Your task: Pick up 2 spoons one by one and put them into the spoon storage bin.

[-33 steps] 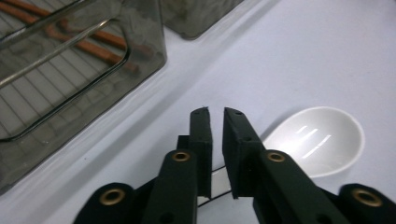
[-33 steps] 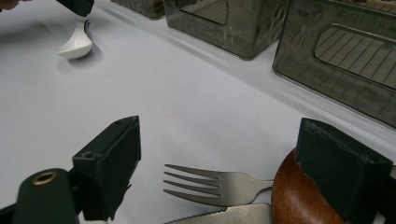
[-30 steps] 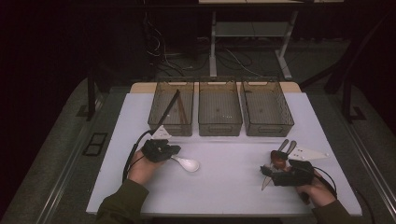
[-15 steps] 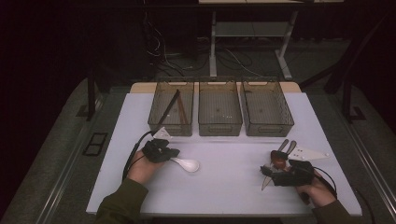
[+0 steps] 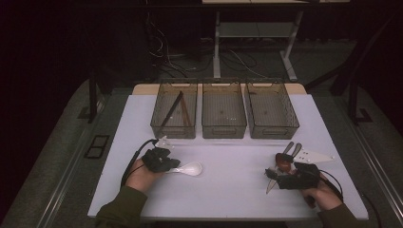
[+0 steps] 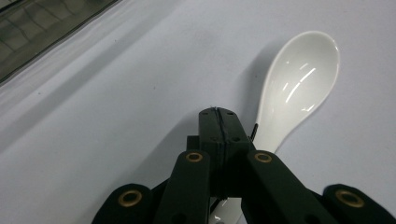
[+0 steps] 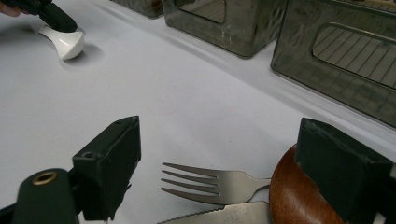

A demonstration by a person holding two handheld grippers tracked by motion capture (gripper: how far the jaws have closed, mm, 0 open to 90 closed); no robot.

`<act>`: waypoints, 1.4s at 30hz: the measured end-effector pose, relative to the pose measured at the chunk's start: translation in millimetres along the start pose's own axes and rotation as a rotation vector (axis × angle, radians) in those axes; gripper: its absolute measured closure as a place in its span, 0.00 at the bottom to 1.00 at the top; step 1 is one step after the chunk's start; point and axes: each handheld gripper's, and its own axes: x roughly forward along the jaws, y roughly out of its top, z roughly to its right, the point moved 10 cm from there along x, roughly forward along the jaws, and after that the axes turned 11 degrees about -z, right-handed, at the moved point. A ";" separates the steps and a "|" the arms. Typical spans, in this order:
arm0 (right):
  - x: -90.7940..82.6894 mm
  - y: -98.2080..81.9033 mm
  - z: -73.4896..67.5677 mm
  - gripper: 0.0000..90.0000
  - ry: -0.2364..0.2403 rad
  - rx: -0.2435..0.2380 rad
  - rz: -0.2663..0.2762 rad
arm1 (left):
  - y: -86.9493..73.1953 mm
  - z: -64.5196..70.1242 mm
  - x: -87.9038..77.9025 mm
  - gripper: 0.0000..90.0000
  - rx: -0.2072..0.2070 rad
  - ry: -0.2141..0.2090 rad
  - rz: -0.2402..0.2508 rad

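**Left fingers clamped on the spoon handle, nothing lifted yet**

Compared with a second ago, very little differs: the white spoon [image 5: 186, 168] lies in the same spot on the surface [image 5: 228, 190], and both hands sit where they were. The left gripper [image 5: 167, 165] has its fingers [image 6: 218, 135] closed on the spoon's handle end, so the pick-up looks secured but not begun.

The spoon lies flat at the front left, well in front of the three baskets [image 5: 224, 110]. Its long axis runs roughly left to right across the high view, bowl pointing right, away from the left hand, hollow side up.

The right gripper [image 7: 217, 175] has its fingers spread open around a fork [image 7: 205, 185], just beside a knife [image 7: 219, 215] and a wooden spoon [image 7: 299, 198], gripping nothing.
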 end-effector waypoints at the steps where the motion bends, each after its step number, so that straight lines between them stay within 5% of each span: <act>1: 0.2 -0.1 -0.1 0.16 0.001 -0.001 -0.001 | 0.1 0.3 -0.2 0.99 -0.001 -0.001 0.001; 11: 0.7 -0.6 0.3 0.16 -0.001 -0.006 -0.005 | 9.2 -5.6 -8.3 0.84 0.001 0.043 0.081; 23: 1.8 -0.9 -0.4 0.16 -0.001 -0.007 -0.008 | 35.1 22.1 -2.2 0.54 -0.002 -0.114 0.192; 30: 2.2 -1.3 -0.6 0.16 0.000 -0.009 -0.011 | 36.8 28.6 6.2 0.45 0.016 -0.132 0.179; 42: 2.2 -1.6 -0.5 0.16 -0.001 -0.008 -0.013 | 34.5 30.2 16.0 0.45 0.041 -0.116 0.138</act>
